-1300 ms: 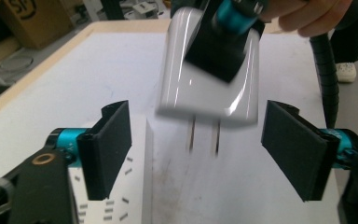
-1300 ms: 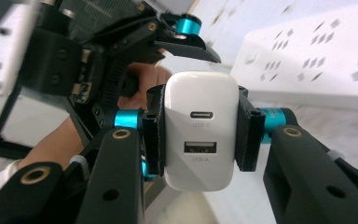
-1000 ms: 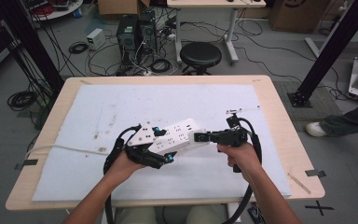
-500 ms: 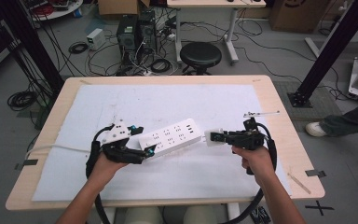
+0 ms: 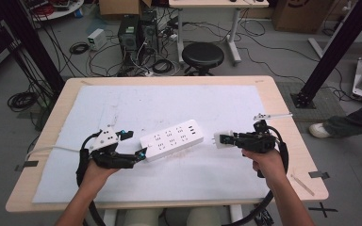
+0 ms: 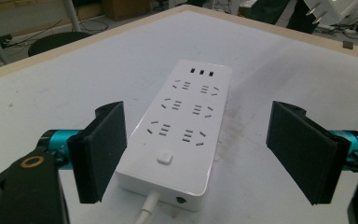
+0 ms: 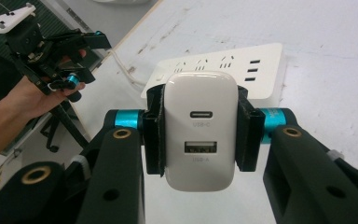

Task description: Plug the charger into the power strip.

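Your right gripper [image 7: 199, 135] pinches the white charger [image 7: 200, 128], its ports facing that camera; your left gripper [image 6: 205, 154] stands spread around the power strip [image 6: 186, 126].

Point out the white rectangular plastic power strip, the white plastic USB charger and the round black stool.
White rectangular plastic power strip [image 5: 171, 140], high view: middle of its socket face.
White plastic USB charger [image 7: 200, 135], right gripper view: face between its two ports, held in the right claw.
Round black stool [image 5: 202, 55], high view: seat centre.
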Demonstrator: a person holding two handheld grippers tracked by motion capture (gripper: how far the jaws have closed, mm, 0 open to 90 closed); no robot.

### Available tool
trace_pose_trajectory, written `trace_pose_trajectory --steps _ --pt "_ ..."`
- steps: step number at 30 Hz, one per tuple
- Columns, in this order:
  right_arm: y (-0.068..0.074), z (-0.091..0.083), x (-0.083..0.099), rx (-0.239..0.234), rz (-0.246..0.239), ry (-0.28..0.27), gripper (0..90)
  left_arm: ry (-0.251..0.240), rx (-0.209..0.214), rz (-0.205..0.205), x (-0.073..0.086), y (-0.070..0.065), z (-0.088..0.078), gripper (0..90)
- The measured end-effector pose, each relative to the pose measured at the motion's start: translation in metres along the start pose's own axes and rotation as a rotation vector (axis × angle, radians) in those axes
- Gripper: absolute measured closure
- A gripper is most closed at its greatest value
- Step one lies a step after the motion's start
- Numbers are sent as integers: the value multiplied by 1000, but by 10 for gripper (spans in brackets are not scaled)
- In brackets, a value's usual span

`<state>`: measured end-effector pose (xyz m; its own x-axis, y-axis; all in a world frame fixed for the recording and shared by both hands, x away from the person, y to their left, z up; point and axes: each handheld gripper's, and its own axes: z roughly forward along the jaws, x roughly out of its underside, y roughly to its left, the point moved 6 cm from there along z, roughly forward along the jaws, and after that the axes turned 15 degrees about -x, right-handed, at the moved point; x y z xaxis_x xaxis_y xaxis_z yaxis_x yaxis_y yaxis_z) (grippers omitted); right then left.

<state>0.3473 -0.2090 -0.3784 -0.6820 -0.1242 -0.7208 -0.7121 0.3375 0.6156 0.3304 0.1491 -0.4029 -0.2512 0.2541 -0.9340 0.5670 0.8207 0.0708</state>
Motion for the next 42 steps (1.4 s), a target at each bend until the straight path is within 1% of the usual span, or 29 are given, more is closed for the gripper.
trace_pose_trajectory --steps 4,6,10,12,14,15,18,19,20,21,25,29,30,34,36,37,38,42 --pt "1 -3 -1 6 -9 -2 634 -7 -4 -1 -3 2 -2 202" --pt "1 -4 -2 11 -21 0 634 -9 -7 -2 -3 3 -2 203" --pt "1 -3 -4 26 -44 24 634 -2 -10 -1 0 6 -2 203" --pt "1 -2 -5 37 -60 44 634 1 -14 -1 3 7 -1 203" --pt "0 0 -7 44 -72 63 634 0 -17 -15 4 8 0 203" --pt "0 1 -8 49 -76 72 634 1 -20 -13 5 9 0 203" --pt "0 6 -13 58 -115 109 634 1 -21 -15 6 12 -1 204" --pt "0 6 -13 58 -115 109 634 1 -21 -15 6 12 -1 204" --pt "0 6 -15 60 -126 118 634 2 -23 -18 7 14 -2 204" --pt "0 9 -19 72 -153 146 634 1 -25 -20 7 15 -2 204" --pt "-1 14 -25 98 -201 204 634 0 -28 -25 9 19 -3 204" --pt "-2 20 -34 107 -242 254 634 -1 -33 -34 13 26 -5 204" --pt "-2 22 -37 109 -257 276 634 0 -35 -39 14 26 -6 204" --pt "-4 28 -46 112 -283 318 634 1 -40 -50 19 32 -7 204" --pt "-4 30 -48 114 -291 328 634 0 -42 -54 21 34 -7 204" --pt "-5 34 -52 111 -305 353 634 -1 -42 -55 21 35 -7 204" --pt "-5 36 -54 108 -310 360 634 -1 -45 -53 22 36 -7 204" --pt "-8 43 -60 102 -315 394 634 -1 -47 -54 23 39 -8 204"
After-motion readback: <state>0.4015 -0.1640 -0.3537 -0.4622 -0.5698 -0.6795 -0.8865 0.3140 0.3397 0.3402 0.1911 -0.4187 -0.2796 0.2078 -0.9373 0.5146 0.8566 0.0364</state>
